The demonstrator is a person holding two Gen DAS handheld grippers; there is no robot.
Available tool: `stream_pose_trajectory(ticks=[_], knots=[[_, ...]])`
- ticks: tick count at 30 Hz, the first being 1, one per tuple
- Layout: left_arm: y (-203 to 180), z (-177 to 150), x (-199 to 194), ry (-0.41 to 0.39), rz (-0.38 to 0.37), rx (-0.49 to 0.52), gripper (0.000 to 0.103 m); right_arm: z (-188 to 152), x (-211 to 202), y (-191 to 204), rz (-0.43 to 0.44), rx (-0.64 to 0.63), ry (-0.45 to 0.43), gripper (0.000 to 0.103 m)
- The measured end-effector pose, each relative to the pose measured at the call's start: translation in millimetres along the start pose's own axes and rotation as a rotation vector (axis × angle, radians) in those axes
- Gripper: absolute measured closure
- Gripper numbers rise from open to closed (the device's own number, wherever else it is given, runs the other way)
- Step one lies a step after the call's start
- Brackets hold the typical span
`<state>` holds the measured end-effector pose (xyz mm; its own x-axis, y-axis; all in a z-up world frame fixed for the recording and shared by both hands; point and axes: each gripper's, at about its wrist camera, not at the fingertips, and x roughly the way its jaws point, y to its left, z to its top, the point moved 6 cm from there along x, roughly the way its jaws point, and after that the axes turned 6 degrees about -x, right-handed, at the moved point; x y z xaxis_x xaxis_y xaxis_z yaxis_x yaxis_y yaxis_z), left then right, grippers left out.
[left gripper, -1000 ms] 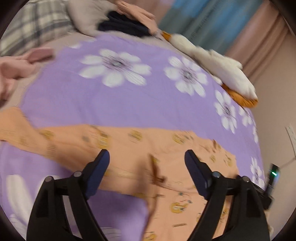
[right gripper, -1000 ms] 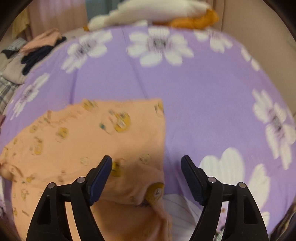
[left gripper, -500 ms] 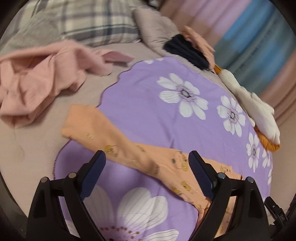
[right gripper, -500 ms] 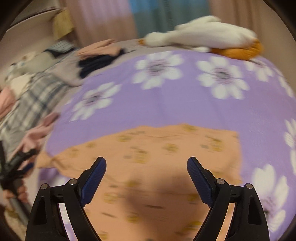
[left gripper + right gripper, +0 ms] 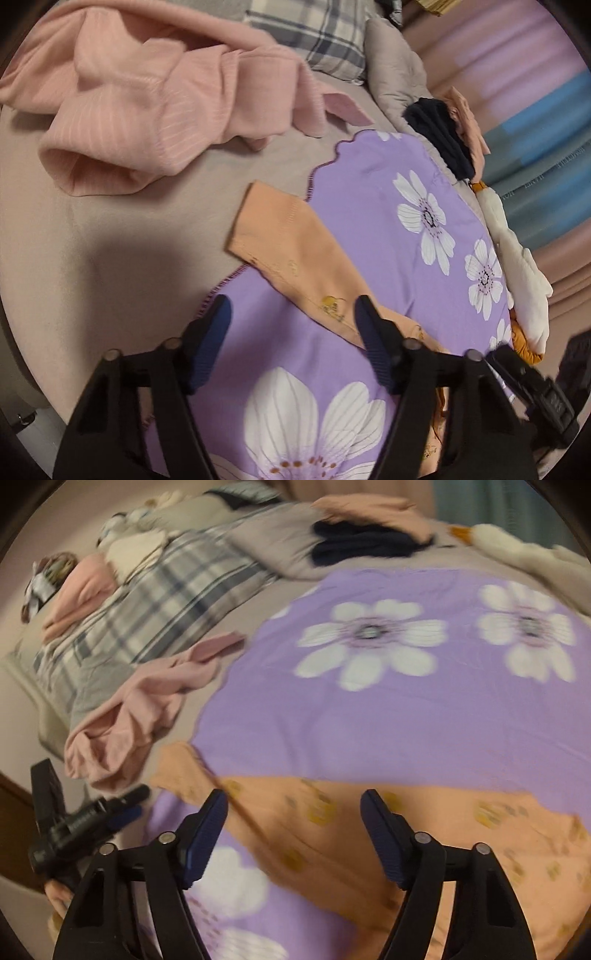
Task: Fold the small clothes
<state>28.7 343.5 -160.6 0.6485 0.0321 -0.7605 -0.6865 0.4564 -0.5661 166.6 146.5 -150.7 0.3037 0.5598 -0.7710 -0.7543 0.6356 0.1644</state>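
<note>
An orange printed garment lies flat on the purple flowered cloth. One sleeve stretches out, and its cuff reaches past the cloth's edge onto the beige sheet. My left gripper is open and empty, hovering just short of the sleeve. In the right wrist view the garment's body fills the lower right. My right gripper is open and empty above it. The left gripper also shows in the right wrist view, at the far left near the cuff.
A crumpled pink ribbed garment lies on the beige sheet beyond the cuff. A plaid pillow, folded dark and peach clothes and a white plush goose lie along the far side.
Both grippers swung left along the garment. The left one moved from the garment's middle to the sleeve's end. The right one moved from the hem to the body. Both stayed open.
</note>
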Motion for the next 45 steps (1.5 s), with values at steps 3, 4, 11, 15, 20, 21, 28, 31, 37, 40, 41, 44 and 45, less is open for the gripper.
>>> stream_pose_trajectory(ticks=[3, 4, 11, 15, 20, 21, 28, 31, 37, 40, 41, 44, 45], knots=[[7.4, 3.2, 0.9, 0.019, -0.022, -0.029, 0.057, 10.2, 27.3, 28.0, 0.064, -0.028, 0.057, 0.032], [11.0, 4.4, 0.9, 0.022, -0.016, -0.04, 0.062, 12.5, 35.3, 37.8, 0.071, -0.046, 0.071, 0.032], [33.5, 12.1, 6.3, 0.038, 0.042, -0.098, 0.068, -0.1, 75.4, 87.4, 0.081, -0.193, 0.149, 0.039], [33.8, 13.7, 3.3, 0.03, 0.038, -0.106, 0.068, -15.6, 95.1, 92.1, 0.072, -0.218, 0.199, 0.05], [30.0, 11.7, 3.7, 0.039, 0.025, -0.095, 0.068, -30.1, 109.7, 86.2, -0.019, -0.271, 0.219, 0.096], [29.2, 12.1, 3.3, 0.038, 0.023, -0.093, 0.068, -29.8, 107.1, 84.2, -0.011, -0.258, 0.204, 0.096], [9.3, 7.4, -3.0, 0.027, -0.025, -0.053, 0.068, -6.4, 35.3, 60.3, -0.045, -0.163, -0.009, 0.097], [-5.8, 1.8, -3.0, 0.029, -0.039, -0.004, 0.068, 5.4, -1.1, 40.5, -0.069, -0.102, -0.102, 0.097], [-29.4, -12.7, 3.2, 0.052, -0.051, 0.084, 0.068, 7.3, -54.7, -9.0, -0.13, 0.054, -0.232, 0.097], [-44.0, -21.2, 6.8, 0.065, -0.065, 0.13, 0.068, -4.7, -73.6, -32.6, -0.149, 0.141, -0.271, 0.097], [-49.6, -24.5, 8.6, 0.072, -0.068, 0.145, 0.068, -11.6, -80.5, -43.0, -0.173, 0.174, -0.284, 0.097], [-64.9, -37.4, 14.4, 0.087, -0.058, 0.209, 0.068, -28.3, -88.4, -63.9, -0.218, 0.249, -0.299, 0.097], [-68.2, -40.7, 16.2, 0.091, -0.052, 0.227, 0.068, -34.7, -89.9, -70.9, -0.227, 0.274, -0.297, 0.097]])
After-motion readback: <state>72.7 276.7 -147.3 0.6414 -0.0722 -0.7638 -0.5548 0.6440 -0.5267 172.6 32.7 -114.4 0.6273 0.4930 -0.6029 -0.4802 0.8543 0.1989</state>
